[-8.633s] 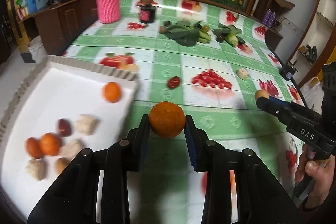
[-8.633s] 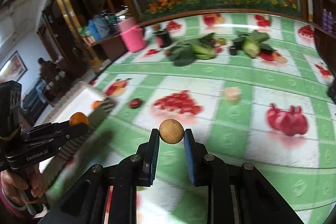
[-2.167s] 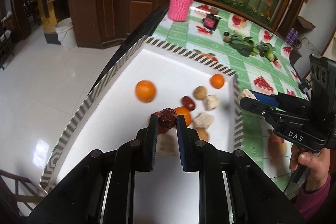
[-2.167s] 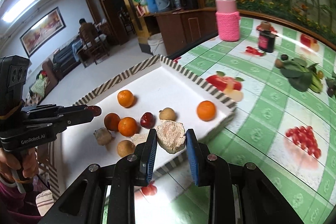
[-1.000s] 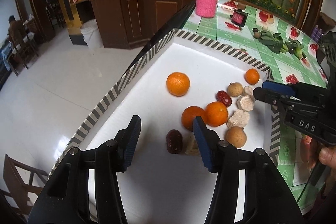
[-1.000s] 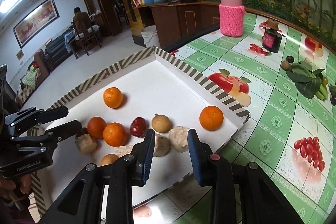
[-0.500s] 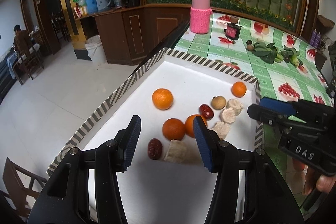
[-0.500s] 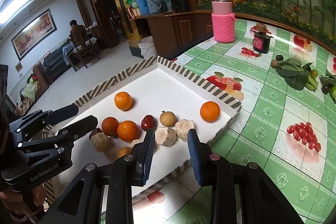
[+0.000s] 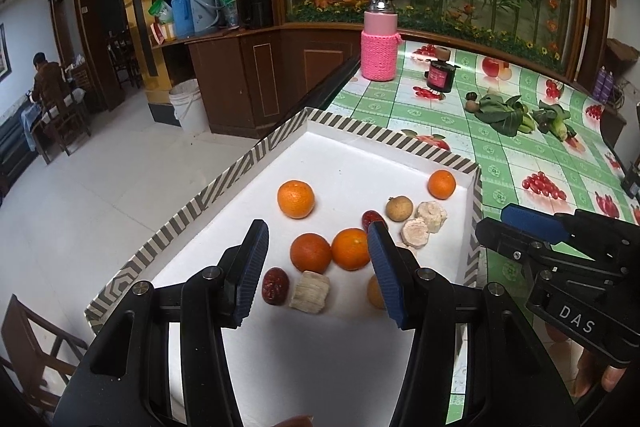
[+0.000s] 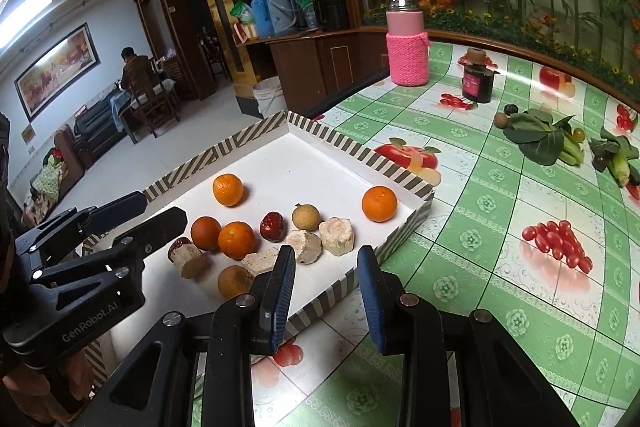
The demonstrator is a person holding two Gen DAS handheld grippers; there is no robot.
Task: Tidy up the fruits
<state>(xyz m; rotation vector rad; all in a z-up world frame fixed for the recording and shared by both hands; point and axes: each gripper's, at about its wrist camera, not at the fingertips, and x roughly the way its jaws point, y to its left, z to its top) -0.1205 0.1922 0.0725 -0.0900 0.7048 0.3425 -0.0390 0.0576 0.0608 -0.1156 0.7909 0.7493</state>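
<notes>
Both my tools hung released and empty: left gripper [image 9: 316,269] above the tray [image 9: 384,137], right gripper [image 10: 326,289] at its near edge. The fruits [image 10: 236,239] lay clustered inside. Any leftovers sat far right, nearer my right hand.

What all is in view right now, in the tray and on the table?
tray: one, white with striped rim, at table edge
oranges: four, orange, in tray
red dates: two, dark red, in tray
brown round fruits: two, tan, in tray
pale chunks: four, beige, in tray
pink bottle: one, far table edge
dark jar: one, beside bottle
leafy greens: green, far right of table
left gripper: fingers open, empty, over tray
right gripper: fingers open, empty, at tray's near rim
</notes>
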